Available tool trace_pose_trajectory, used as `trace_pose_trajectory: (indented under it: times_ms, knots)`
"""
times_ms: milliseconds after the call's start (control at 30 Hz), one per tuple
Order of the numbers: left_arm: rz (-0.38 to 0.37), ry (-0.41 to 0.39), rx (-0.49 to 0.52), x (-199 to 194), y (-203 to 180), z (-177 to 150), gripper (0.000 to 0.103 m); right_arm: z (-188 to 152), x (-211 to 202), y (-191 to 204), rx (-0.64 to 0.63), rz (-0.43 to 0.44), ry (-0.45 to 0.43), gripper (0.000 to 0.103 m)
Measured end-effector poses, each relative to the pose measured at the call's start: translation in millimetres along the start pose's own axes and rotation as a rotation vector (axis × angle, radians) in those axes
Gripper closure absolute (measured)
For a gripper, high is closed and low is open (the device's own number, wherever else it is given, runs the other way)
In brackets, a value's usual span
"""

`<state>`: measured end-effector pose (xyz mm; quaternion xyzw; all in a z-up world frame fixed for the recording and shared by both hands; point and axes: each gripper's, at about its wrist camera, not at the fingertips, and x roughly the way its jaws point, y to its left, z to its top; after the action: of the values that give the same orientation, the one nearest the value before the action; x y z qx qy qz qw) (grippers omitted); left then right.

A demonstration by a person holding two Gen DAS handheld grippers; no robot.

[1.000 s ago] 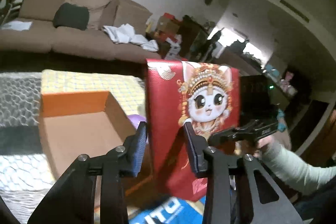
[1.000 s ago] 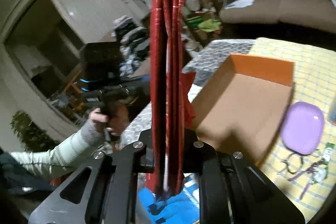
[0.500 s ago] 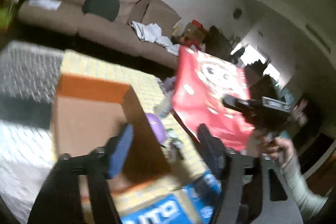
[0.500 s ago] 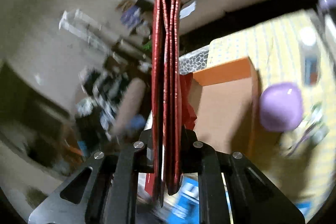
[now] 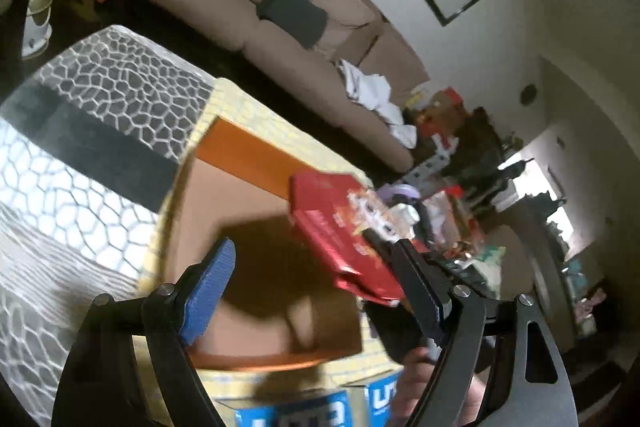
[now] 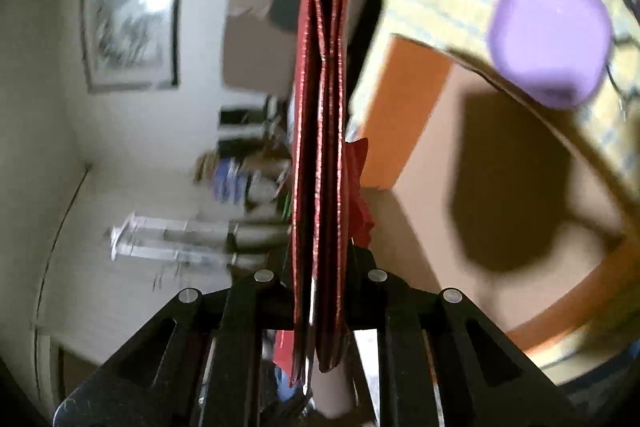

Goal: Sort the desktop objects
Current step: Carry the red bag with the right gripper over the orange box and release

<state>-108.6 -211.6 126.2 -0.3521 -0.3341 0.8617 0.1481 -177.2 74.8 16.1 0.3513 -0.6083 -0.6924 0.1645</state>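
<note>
Red packet (image 5: 340, 239), a flat folded paper one printed with a cartoon cat, is the thing being sorted, and it hangs in the air above the open cardboard box (image 5: 256, 211).

In the left wrist view, the left claw (image 5: 320, 291) is spread wide and grips nothing; its blue pad (image 5: 208, 291) hovers over the box floor. The box sits on the table (image 5: 80, 187), which is covered by a honeycomb-pattern cloth and a yellow checked one. The packet floats tilted over the box's right side, throwing a dark shadow inside. A brown sofa stands behind.

In the right wrist view, the right claw (image 6: 318, 291) is clenched on the packet (image 6: 320, 147), seen edge-on and pointing straight ahead. To its right lies the empty box (image 6: 500, 187), and beyond its rim a purple dish (image 6: 552, 35) rests on the yellow cloth.

The step in hand seems to be carrying the packet to the box. Next, the right claw likely needs to lower it inside and release, while the left stays clear.
</note>
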Motion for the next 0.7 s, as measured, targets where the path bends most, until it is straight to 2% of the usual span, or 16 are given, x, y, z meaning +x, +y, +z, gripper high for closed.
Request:
trace_pose_trajectory:
  times_ms: [100, 233, 333, 433, 467, 500, 533, 600, 667, 700]
  knots:
    - [0.028, 0.009, 0.013, 6, 8, 16, 0.021, -11, 30, -13, 0.073, -0.076, -0.072, 0.089]
    - [0.047, 0.036, 0.024, 15, 19, 26, 0.021, -20, 60, -15, 0.106, -0.190, -0.185, 0.089]
    - [0.047, 0.054, 0.025, 19, 29, 31, 0.021, -22, 79, -17, 0.137, -0.229, -0.215, 0.089]
    - [0.036, 0.064, 0.028, 16, 38, 32, 0.021, -20, 89, -17, 0.149, -0.269, -0.307, 0.081]
    - [0.035, 0.066, 0.028, 16, 40, 32, 0.021, -20, 94, -20, 0.154, -0.275, -0.325, 0.073]
    - [0.035, 0.071, 0.027, 16, 42, 32, 0.021, -18, 100, -24, 0.158, -0.296, -0.319, 0.060]
    - [0.035, 0.075, 0.029, 16, 44, 32, 0.021, -17, 105, -29, 0.165, -0.333, -0.305, 0.054]
    - [0.036, 0.089, 0.038, 18, 47, 33, 0.021, -13, 106, -32, 0.192, -0.356, -0.279, 0.017]
    - [0.049, 0.095, 0.048, 22, 47, 34, 0.021, -13, 102, -35, 0.202, -0.336, -0.260, 0.006]
    - [0.052, 0.096, 0.047, 23, 46, 34, 0.021, -12, 96, -27, 0.180, -0.321, -0.239, 0.006]
